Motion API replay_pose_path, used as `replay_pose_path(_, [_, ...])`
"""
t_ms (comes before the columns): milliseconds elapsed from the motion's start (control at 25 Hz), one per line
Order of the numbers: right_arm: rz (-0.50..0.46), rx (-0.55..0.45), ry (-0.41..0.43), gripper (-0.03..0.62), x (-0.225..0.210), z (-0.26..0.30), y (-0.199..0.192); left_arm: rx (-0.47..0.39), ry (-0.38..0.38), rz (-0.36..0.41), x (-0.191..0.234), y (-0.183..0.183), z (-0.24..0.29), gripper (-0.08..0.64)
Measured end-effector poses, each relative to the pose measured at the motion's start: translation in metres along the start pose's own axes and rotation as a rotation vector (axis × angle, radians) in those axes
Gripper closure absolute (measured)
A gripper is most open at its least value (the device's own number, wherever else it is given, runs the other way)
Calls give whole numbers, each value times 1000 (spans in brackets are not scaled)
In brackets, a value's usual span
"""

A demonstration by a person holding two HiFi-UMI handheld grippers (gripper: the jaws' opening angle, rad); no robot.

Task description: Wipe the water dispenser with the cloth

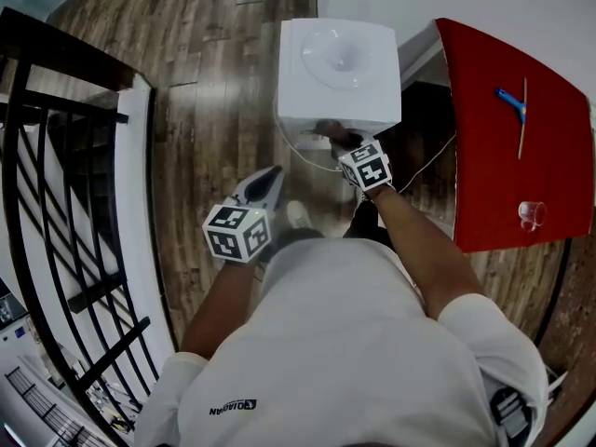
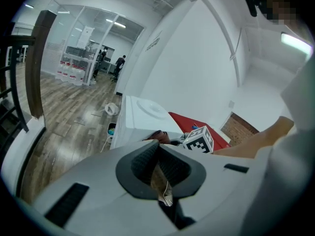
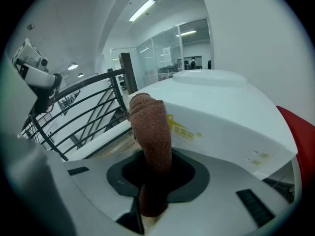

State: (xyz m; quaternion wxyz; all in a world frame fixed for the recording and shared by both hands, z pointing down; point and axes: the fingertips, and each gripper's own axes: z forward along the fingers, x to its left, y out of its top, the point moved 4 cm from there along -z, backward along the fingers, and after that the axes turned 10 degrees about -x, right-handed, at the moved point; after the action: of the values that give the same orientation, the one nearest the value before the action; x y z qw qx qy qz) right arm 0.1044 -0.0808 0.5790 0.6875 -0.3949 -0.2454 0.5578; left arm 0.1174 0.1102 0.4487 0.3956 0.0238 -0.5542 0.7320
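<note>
Left gripper (image 1: 268, 182) hangs low, jaws pressed together (empty, it seems); right gripper (image 1: 343, 141) clamps the brown cloth (image 3: 153, 132), touching the white water dispenser (image 1: 340, 73) front.

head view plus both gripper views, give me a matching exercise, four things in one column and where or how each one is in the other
Things:
1. cloth
2. water dispenser
3. left gripper
4. glass

Places or states:
A. on the red table
B. white, standing on the wood floor
C. jaws together, nothing in them
D. clamped in the right gripper

Pairs: 1-D, 2-B, 3-C, 4-A
</note>
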Motion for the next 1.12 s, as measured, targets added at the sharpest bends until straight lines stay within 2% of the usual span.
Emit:
replay_pose_path(440, [60, 0, -76, 506, -44, -35, -22, 35, -25, 23, -13, 1, 19, 560])
replay_pose_path(1120, [270, 55, -196, 506, -106, -88, -71, 29, -47, 36, -27, 4, 31, 560])
